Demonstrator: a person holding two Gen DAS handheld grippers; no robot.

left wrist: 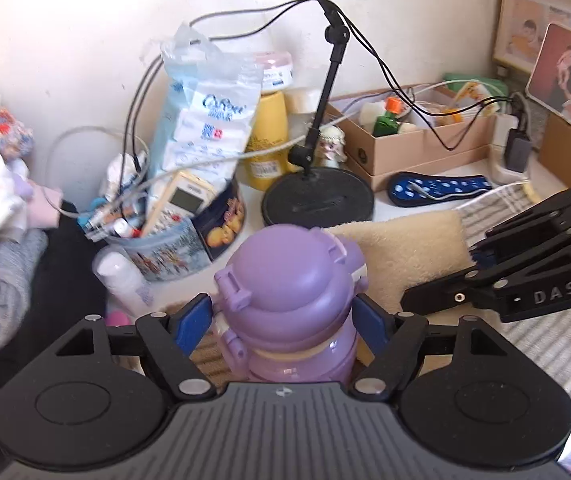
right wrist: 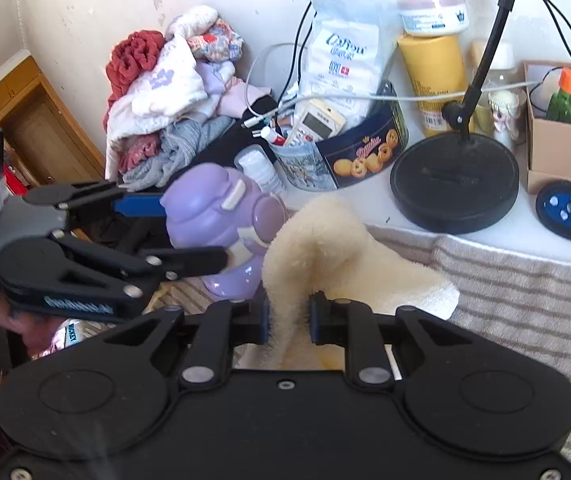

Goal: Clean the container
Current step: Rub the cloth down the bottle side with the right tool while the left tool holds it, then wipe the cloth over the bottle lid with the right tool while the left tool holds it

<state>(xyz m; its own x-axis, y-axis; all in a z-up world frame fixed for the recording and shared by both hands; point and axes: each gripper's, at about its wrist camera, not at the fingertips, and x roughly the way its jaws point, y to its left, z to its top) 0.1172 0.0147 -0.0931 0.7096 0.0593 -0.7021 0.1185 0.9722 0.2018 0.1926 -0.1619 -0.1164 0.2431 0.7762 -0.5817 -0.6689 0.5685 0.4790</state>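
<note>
Left gripper clamping purple container, cloth alongside

A glossy lilac lidded bottle, lid closed, is held upright at six o'clock; a cream fluffy cloth is draped at its three o'clock, touching it

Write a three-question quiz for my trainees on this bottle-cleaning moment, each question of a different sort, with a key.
1. True or false: the left gripper holds the purple bottle between its fingers.
2. What does the right gripper grip? A) remote control B) cream cloth C) cookie tin
3. Fill in: the black lamp base stands on the ____ tabletop.

Key: 1 true. 2 B, the cream cloth. 3 white.
</note>
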